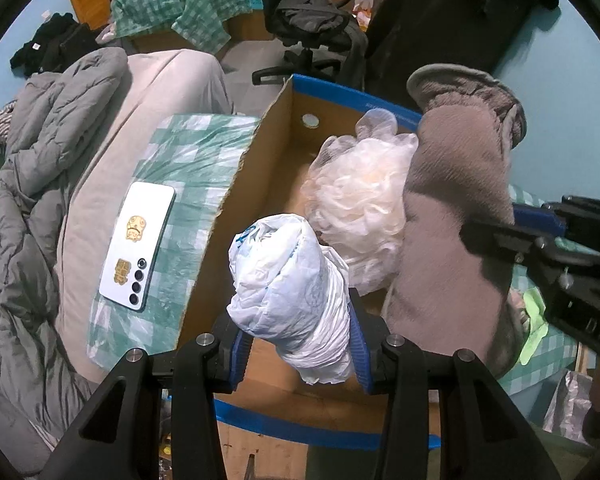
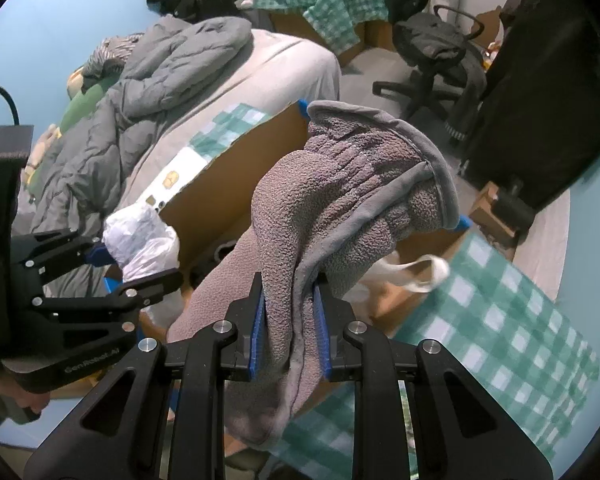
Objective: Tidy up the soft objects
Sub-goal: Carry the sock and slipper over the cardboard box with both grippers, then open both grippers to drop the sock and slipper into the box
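Fleece (image 2: 340, 200) pinched between right gripper (image 2: 290, 320) pads, draped over them above box (image 1: 228, 208). White bag (image 1: 292, 300) clamped in left gripper (image 1: 298, 344), also above box, left of fleece. Clear bag (image 1: 360, 200) inside box, ahead of both. Phone (image 1: 138, 240) left of box.

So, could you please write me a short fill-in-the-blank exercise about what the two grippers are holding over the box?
1. The left gripper is shut on a crumpled white ____ bag.
2. The right gripper is clamped on a grey-brown fleece ____.
3. Both items hang over an open ____ box with blue tape on its rim.
4. A white ____ lies camera-side up on the checked cloth beside the box.

Missing words: plastic; cloth; cardboard; phone
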A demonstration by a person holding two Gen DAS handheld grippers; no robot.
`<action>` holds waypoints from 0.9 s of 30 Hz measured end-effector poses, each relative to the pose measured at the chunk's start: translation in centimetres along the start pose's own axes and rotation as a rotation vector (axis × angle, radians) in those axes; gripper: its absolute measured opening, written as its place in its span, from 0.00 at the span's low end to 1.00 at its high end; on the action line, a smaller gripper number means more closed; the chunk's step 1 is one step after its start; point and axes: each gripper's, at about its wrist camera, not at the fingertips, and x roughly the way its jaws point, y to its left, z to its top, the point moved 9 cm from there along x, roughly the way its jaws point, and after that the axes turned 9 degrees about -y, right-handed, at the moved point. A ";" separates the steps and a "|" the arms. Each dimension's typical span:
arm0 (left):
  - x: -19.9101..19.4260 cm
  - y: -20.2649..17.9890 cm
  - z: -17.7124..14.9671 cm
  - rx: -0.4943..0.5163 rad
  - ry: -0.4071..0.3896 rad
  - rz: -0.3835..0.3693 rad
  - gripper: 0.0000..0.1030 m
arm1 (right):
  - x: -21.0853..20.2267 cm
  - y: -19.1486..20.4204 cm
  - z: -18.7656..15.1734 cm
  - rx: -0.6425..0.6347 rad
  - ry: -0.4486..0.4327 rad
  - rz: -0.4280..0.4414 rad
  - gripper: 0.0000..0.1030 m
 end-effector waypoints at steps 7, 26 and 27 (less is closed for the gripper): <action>1.5 0.4 -1.0 0.007 0.025 -0.006 0.42 | 2.3 1.3 -1.5 0.014 0.049 0.009 0.20; 0.3 0.4 -1.7 0.023 -0.011 0.027 0.66 | 0.7 0.8 -2.5 0.058 0.048 -0.014 0.57; -0.1 0.3 -1.6 0.026 -0.019 0.032 0.66 | 0.6 0.7 -2.5 0.058 0.044 -0.017 0.57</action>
